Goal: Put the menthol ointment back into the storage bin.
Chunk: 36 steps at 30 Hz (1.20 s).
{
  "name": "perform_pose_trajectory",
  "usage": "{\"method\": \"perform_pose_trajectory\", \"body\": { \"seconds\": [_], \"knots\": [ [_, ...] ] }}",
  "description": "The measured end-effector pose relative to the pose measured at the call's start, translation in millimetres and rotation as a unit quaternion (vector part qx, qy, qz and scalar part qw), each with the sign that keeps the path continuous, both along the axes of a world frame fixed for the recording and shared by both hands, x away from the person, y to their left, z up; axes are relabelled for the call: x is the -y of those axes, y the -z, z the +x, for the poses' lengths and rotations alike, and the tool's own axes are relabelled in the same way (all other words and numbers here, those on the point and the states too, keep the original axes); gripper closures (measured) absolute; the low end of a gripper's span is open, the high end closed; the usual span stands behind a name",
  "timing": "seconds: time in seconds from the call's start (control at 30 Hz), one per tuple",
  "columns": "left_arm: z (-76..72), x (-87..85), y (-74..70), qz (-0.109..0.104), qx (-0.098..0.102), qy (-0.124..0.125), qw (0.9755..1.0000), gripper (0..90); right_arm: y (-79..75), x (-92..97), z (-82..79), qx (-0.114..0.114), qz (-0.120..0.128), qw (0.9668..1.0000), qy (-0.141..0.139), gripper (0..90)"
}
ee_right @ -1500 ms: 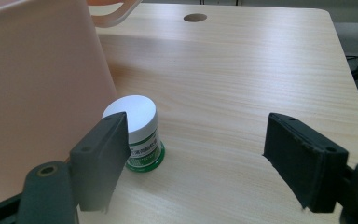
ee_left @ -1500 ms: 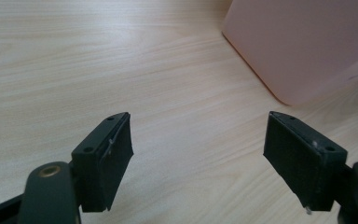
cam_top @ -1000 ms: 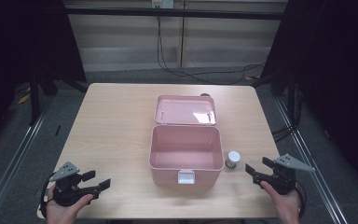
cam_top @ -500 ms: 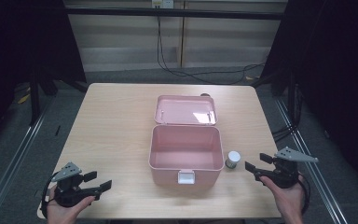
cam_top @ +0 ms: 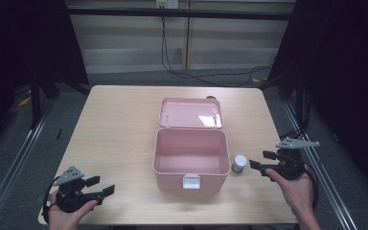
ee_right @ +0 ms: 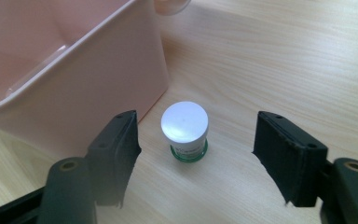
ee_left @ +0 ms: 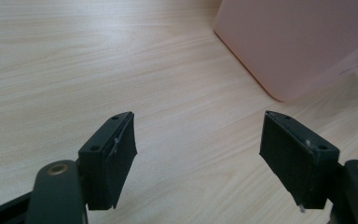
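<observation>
A white-capped jar [ee_right: 185, 130] is seen upright on the tabletop [cam_top: 120, 129], just beside the right wall of the open pink box [cam_top: 190, 155]. The right claw [ee_right: 196, 158] is held above it, its jaws apart and lately narrowing, nothing gripped. The left claw [ee_left: 198, 154] is spread wide over bare wood, left of the box.

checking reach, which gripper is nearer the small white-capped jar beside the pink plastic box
Right. The right gripper sits just beside the small white-capped jar, jaws open toward it; the left gripper is across the table.
</observation>
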<state>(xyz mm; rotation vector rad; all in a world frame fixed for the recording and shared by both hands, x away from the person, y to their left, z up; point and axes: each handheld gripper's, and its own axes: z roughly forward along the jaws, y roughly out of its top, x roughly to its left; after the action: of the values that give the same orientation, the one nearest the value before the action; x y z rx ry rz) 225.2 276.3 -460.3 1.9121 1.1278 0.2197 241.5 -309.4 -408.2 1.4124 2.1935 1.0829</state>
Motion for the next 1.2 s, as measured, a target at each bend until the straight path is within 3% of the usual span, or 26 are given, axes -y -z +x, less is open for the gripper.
{"method": "perform_pose_trajectory", "body": {
  "seconds": [0.13,0.33,0.4,0.57,0.73,0.87,0.9,1.0,1.03,1.07,1.13,1.2],
  "knots": [
    [-0.2,0.8,-0.2,-0.001,-0.001,-0.001,1.0,26.7,-6.1,-3.6,8.3,-0.025,-0.028,0.9992,-0.013,27.6],
    [0.5,1.3,0.6,-0.001,-0.004,0.001,1.0,27.0,-15.6,-7.4,22.6,-0.053,-0.04,0.9971,-0.037,29.7],
    [0.5,0.9,0.4,-0.002,-0.004,0.002,1.0,27.5,-16.9,-10.7,30.0,-0.076,-0.045,0.9947,-0.052,31.2],
    [0.0,-0.4,0.0,-0.003,-0.002,0.001,1.0,28.0,-16.6,-14.3,39.3,-0.107,-0.045,0.9906,-0.073,31.3],
    [0.9,-0.4,0.6,-0.004,-0.004,0.0,1.0,28.0,-18.3,-20.2,49.1,-0.126,-0.069,0.9865,-0.079,32.3],
    [0.4,-0.6,0.4,-0.002,-0.003,0.003,1.0,28.4,-20.9,-23.5,56.9,-0.147,-0.078,0.9825,-0.085,36.1],
    [0.4,-0.3,0.5,-0.002,-0.004,0.001,1.0,29.1,-22.1,-24.5,60.9,-0.162,-0.071,0.9798,-0.094,38.5],
    [0.5,0.9,1.0,-0.004,-0.006,0.001,1.0,29.5,-22.8,-26.4,64.2,-0.171,-0.079,0.9771,-0.099,39.4],
    [0.5,1.7,1.2,0.003,-0.006,0.005,1.0,29.6,-22.5,-28.6,67.9,-0.184,-0.089,0.9731,-0.106,41.9],
    [0.5,1.7,1.2,0.003,-0.006,0.005,1.0,29.8,-22.5,-28.6,67.9,-0.184,-0.089,0.9731,-0.106,41.9],
    [0.3,2.5,1.0,0.003,-0.005,0.006,1.0,29.9,-20.9,-30.5,71.9,-0.196,-0.092,0.9699,-0.111,42.4],
    [0.3,2.4,1.2,0.002,-0.005,0.006,1.0,30.1,-17.8,-32.9,76.0,-0.211,-0.103,0.9647,-0.119,43.2]
  ]
}}
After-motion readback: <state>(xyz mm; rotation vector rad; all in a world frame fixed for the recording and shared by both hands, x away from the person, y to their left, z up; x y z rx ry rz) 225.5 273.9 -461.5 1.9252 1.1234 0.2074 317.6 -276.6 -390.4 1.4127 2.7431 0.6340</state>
